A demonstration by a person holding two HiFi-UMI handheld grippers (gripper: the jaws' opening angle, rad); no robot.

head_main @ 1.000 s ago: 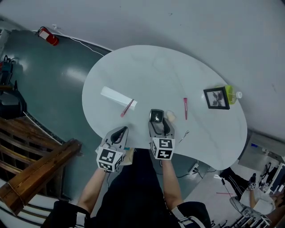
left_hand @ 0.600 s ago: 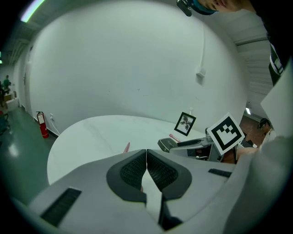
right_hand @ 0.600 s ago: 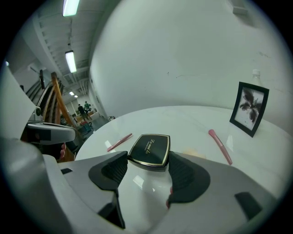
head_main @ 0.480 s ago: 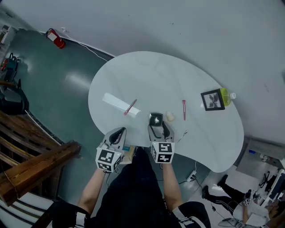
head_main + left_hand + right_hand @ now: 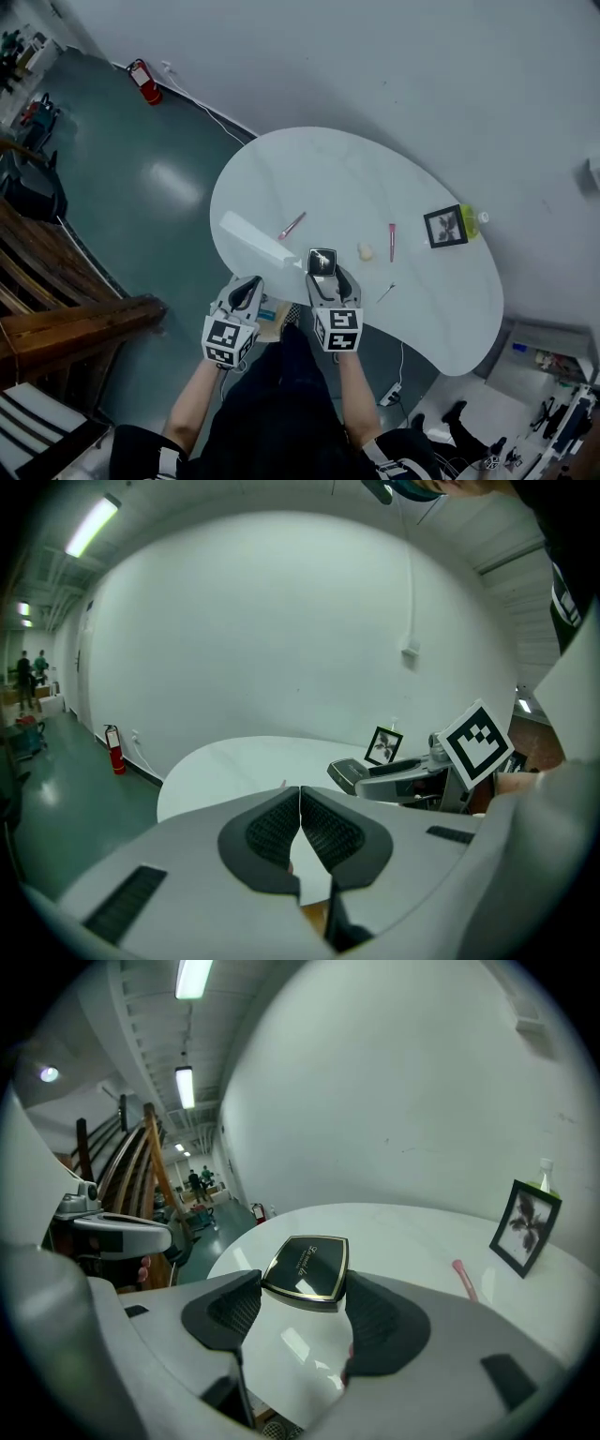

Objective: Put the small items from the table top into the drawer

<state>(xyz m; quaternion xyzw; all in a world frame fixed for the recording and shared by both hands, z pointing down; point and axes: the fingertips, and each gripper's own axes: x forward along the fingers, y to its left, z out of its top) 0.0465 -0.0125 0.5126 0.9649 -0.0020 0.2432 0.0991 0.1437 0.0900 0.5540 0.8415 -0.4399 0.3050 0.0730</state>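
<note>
Clamping a black compact (image 5: 306,1262), right gripper (image 5: 302,1288) jaws stand half apart; left gripper (image 5: 300,810) jaws touch, empty.

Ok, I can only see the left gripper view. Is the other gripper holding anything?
Observer: Yes, the right gripper clamps a black compact with a gold rim.
Operator: What else is lying around?
Observer: A pink stick near a long white box, and another pink stick nearer the picture frame.
Operator: Anything tiny?
Observer: A small cream lump lies beside that second stick, not touching it.
</note>
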